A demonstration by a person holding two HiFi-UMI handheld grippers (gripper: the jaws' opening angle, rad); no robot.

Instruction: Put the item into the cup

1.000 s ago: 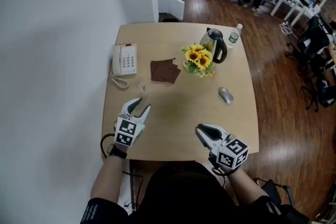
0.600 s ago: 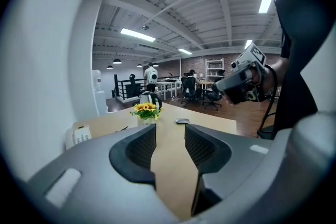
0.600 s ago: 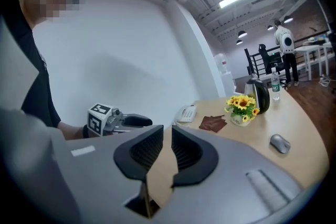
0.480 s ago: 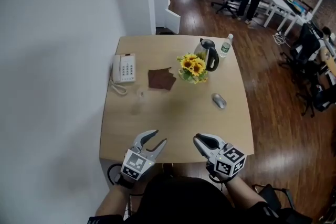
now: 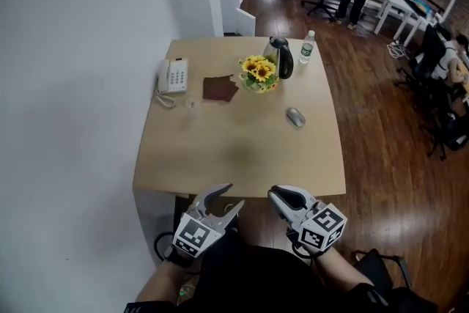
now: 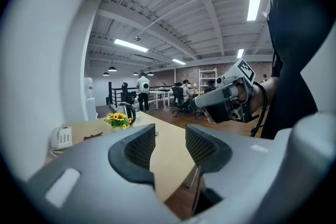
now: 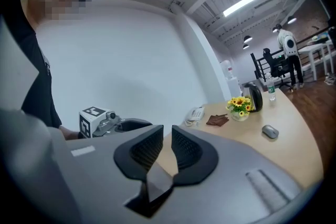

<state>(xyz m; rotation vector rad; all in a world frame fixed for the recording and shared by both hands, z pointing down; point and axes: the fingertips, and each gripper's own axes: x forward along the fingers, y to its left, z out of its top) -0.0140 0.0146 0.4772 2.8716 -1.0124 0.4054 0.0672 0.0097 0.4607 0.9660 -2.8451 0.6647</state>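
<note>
The left gripper, whose jaws have just been opening, and the narrowly parted right gripper are both empty, short of the light wooden table. The small grey oval object, probably the item, lies at one o'clock, nearer the right gripper. The small clear cup stands at eleven.

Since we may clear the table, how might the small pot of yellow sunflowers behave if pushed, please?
The small pot of yellow sunflowers looks top-heavy, blooms wider than base, so it may tip. On the smooth wooden table it might slide if pushed low.
</note>
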